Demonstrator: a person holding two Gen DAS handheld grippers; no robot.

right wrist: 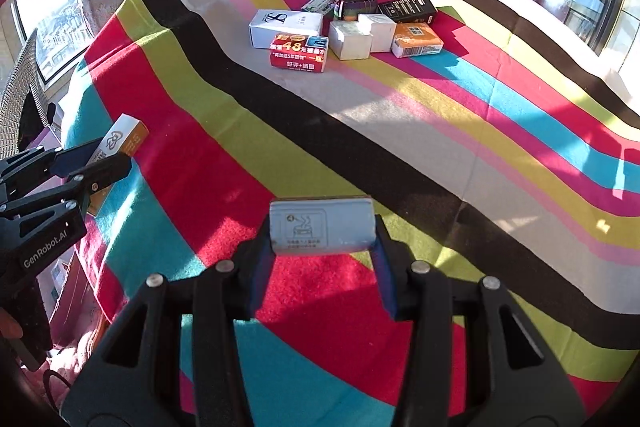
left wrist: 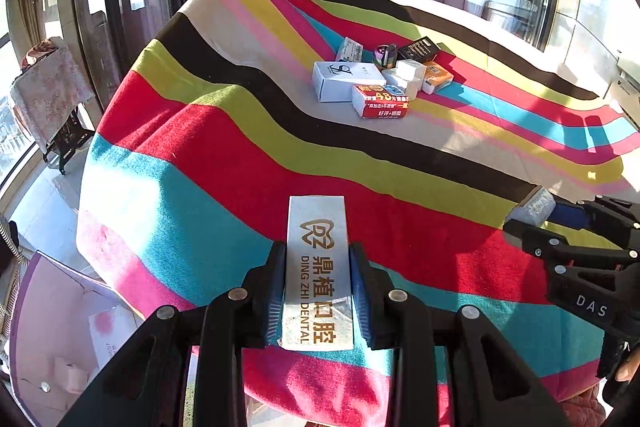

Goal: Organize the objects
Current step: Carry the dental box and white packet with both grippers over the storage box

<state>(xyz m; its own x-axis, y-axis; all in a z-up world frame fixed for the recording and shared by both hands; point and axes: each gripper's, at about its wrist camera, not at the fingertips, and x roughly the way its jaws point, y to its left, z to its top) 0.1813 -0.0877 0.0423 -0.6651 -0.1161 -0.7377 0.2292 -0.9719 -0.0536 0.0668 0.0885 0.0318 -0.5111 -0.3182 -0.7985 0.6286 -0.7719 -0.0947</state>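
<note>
Left hand-held gripper (left wrist: 318, 291) clamped on long white dental box (left wrist: 317, 267), right hand-held gripper (right wrist: 322, 251) closed on small grey-blue packet (right wrist: 321, 225), both above striped worktop (right wrist: 400, 147), box cluster (right wrist: 344, 27) far behind.

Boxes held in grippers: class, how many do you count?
2: long silver cardboard box in the left gripper; small grey-blue box in the right gripper. None appears hidden.
</note>
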